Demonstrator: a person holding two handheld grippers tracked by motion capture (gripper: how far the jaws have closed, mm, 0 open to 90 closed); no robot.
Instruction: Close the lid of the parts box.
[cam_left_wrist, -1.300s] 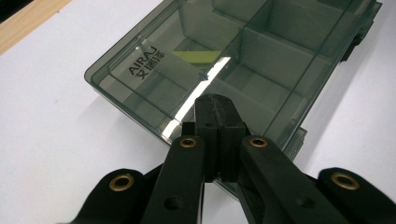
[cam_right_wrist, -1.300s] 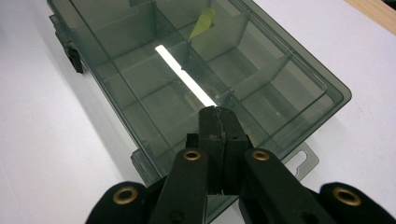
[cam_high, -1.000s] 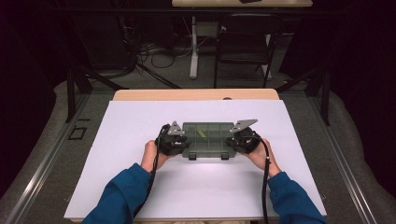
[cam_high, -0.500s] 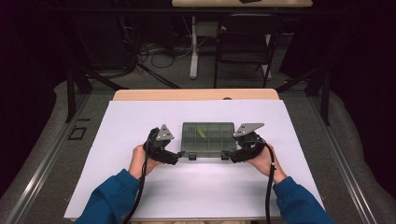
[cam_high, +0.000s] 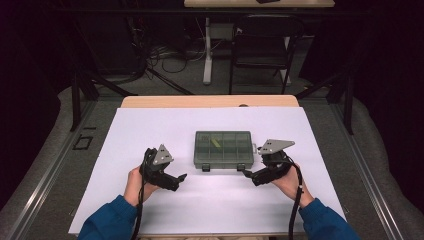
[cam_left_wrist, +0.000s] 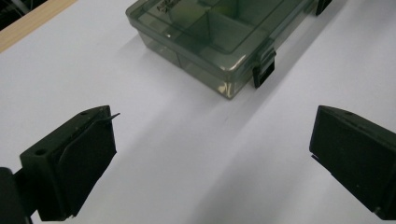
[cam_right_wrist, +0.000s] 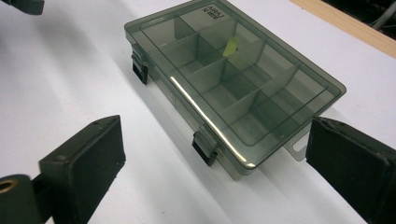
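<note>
A smoky clear plastic organiser box (cam_high: 223, 149) lies flat on the white table with its lid down and two black latches (cam_right_wrist: 205, 147) on its near side. A small yellow piece (cam_right_wrist: 231, 46) sits in one of its compartments. My left gripper (cam_high: 179, 178) is held low, to the near left of the box and apart from it; its jaws stand wide open over bare table (cam_left_wrist: 212, 140). My right gripper (cam_high: 248, 174) is at the box's near right corner, open, with the corner (cam_right_wrist: 261, 140) lying between its fingers (cam_right_wrist: 84, 168) without touching them.
A white sheet (cam_high: 150, 130) covers the table, with a wooden strip (cam_high: 210, 101) at the far edge. Beyond it are a chair (cam_high: 260, 45), cables and dark floor. There is free room to the left, right and front of the box.
Both grippers have drawn back from the box's two ends toward the person and spread apart. The box stays flat at the table's middle.
</note>
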